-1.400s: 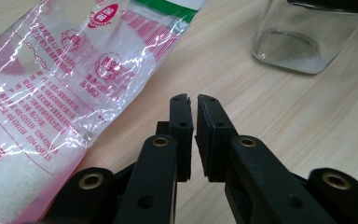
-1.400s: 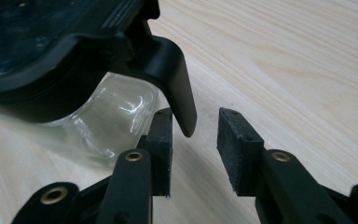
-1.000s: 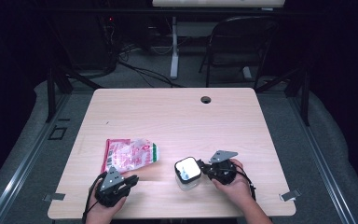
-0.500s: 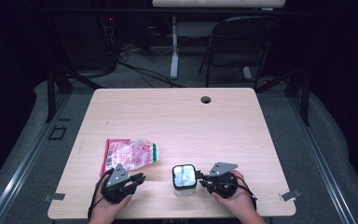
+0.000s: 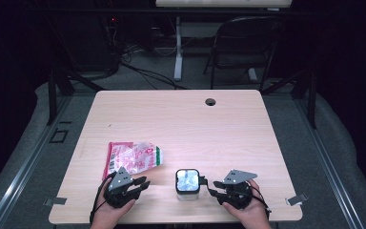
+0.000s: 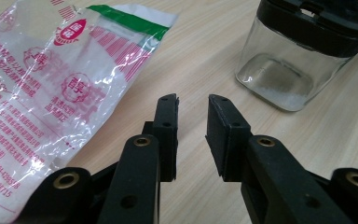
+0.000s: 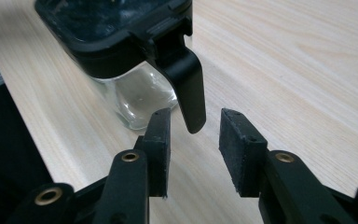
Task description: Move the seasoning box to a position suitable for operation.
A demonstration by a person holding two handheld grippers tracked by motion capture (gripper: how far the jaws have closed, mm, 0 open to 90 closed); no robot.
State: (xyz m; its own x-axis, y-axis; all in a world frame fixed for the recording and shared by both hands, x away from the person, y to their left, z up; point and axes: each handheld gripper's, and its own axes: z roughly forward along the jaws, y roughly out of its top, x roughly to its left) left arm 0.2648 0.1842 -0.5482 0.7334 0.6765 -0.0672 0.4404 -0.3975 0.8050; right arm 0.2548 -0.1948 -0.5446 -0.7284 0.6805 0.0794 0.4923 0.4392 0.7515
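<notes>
We note both grippers' jaws have just been opening: left gripper (image 6: 192,105) empty beside the crinkled red-and-white plastic bag (image 6: 51,93), right gripper (image 7: 193,122) spread around the hanging latch of the black-lidded clear glass jar (image 7: 130,60) near the bench's front edge (image 5: 171,220). A stray snag on that latch could tip the jar.

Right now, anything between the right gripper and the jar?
Nothing visible. The right gripper stands open just short of the glass jar; the jar's black lid tab hangs right ahead of the gap, bare table around. The plastic bag lies off beyond the jar.

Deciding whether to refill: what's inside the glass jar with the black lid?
The glass jar shows a thin whitish residue on its bottom, otherwise clear. The black lid covers its upper part.
</notes>
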